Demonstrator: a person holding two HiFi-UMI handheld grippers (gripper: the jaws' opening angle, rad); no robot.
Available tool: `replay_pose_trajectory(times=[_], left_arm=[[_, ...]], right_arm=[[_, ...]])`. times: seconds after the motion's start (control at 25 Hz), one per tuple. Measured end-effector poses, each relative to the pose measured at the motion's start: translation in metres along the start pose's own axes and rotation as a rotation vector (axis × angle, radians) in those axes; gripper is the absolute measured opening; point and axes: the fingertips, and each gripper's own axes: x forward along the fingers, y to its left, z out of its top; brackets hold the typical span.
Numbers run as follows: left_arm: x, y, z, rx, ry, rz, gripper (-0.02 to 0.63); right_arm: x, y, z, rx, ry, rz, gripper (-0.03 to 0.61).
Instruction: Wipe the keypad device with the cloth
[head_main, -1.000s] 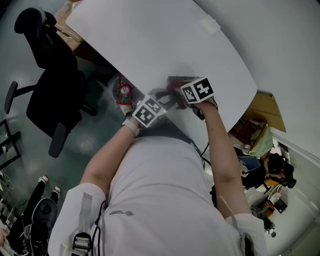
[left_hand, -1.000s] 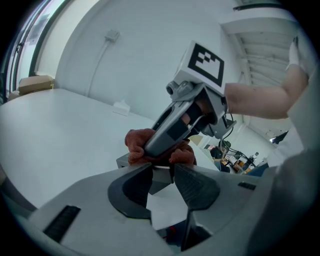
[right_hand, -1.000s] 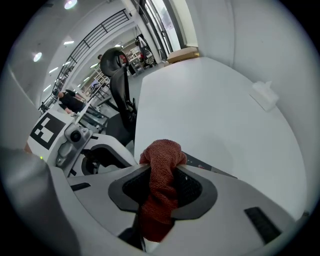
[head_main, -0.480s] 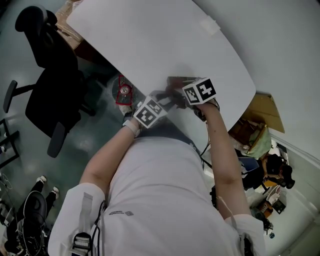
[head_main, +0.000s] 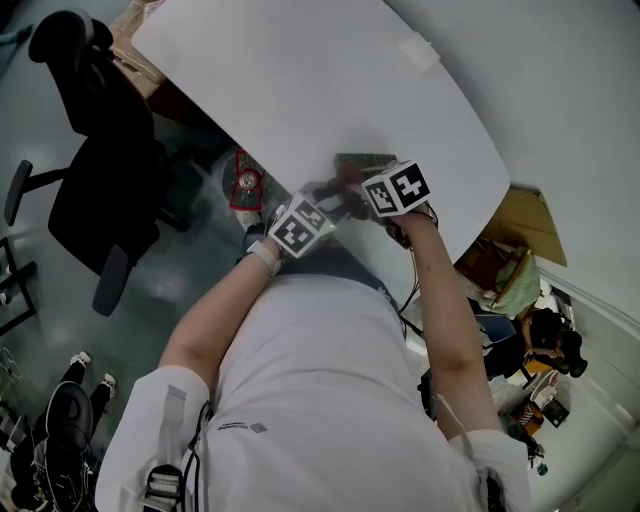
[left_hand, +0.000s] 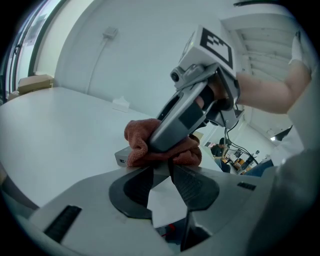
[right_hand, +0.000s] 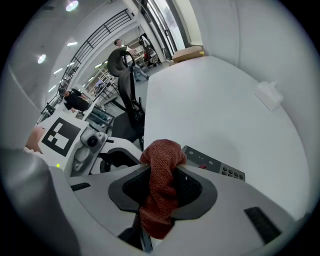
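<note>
The keypad device (head_main: 368, 160) is a narrow grey strip with small buttons, lying near the front edge of the white table (head_main: 300, 70). My right gripper (head_main: 352, 180) is shut on a rust-red cloth (right_hand: 160, 160) and presses it down on the device's near end (right_hand: 215, 166). In the left gripper view the cloth (left_hand: 137, 137) bunches over the device (left_hand: 121, 158) under the right gripper (left_hand: 160, 145). My left gripper (left_hand: 167, 170) has just been closing a little, and its tips pinch the device's near edge below the cloth.
A black office chair (head_main: 95, 150) stands left of the table. A small white block (head_main: 420, 50) lies at the table's far side. A cardboard box (head_main: 530, 225) and clutter sit on the floor to the right, and a red object (head_main: 248, 182) lies below the table's edge.
My right gripper with the cloth has shifted slightly over the device toward the table's near edge. The left gripper has kept its place.
</note>
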Motion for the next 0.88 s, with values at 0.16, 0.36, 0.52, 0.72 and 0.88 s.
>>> replay_pose_trajectory(times=[0.16,0.36,0.52,0.72,0.88], left_arm=[[0.0,-0.001,0.0,-0.009,-0.003,0.001,0.132],[0.001,-0.002,-0.001,-0.004,-0.001,0.003,0.132],[0.0,-0.002,0.0,-0.006,-0.007,0.004,0.132],[0.001,0.0,-0.001,-0.003,-0.008,0.006,0.132],[0.001,-0.001,-0.003,-0.005,0.004,-0.001,0.132]], right_arm=[[0.006,-0.004,0.004,0.0,0.023,-0.006,0.124],[0.02,-0.016,0.013,0.032,0.062,-0.012,0.124],[0.033,-0.027,0.023,0.061,0.078,-0.021,0.124],[0.047,-0.039,0.032,0.073,0.074,-0.058,0.124],[0.057,-0.048,0.039,0.09,0.062,-0.096,0.124]])
